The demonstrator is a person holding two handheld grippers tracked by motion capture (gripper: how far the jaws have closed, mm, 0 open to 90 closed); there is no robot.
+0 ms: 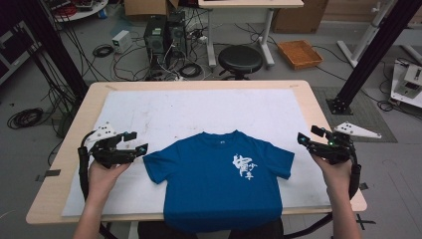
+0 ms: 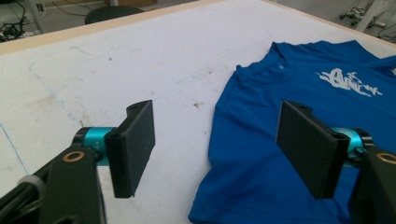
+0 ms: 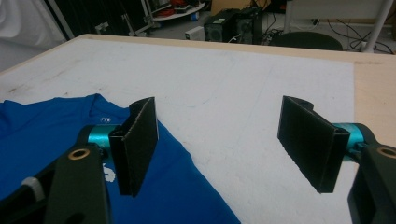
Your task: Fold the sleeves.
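Blue T-shirt (image 1: 219,177) lies flat, front up, at the middle of the desk's near edge. Its hem hangs over that edge toward the person; the collar points to the far edge. Both short sleeves are spread out sideways, with no fold or crease line showing. My read: this is a folding or arranging job at its start. The shirt is laid out and smoothed, nothing is gripped, and every fold is left to do.

Writing: a white brush-style print (image 1: 245,166) sits on the chest toward the shirt's right sleeve side. It looks like stylised characters, but I can't read them in the high view or in the left gripper view, where the print (image 2: 348,80) is angled. There's a small pale mark just below the collar (image 1: 220,141), too small to read. No brand legible.

Left gripper (image 1: 135,142): jaws spread wide and empty, hovering just beside the left sleeve tip, near the desk's left edge. In its own view the sleeve and shoulder of the T-shirt (image 2: 275,154) lie under the gap, not touched.

Right gripper (image 1: 304,139): jaws also spread and empty, just off the right sleeve tip, near the desk's right edge. In its own view the T-shirt (image 3: 56,135) sits behind one jaw, with bare mat behind the other.

The shirt rests on a white mat (image 1: 164,107) that covers most of the wooden desk (image 1: 318,107). The mat is scuffed, with faint lines.
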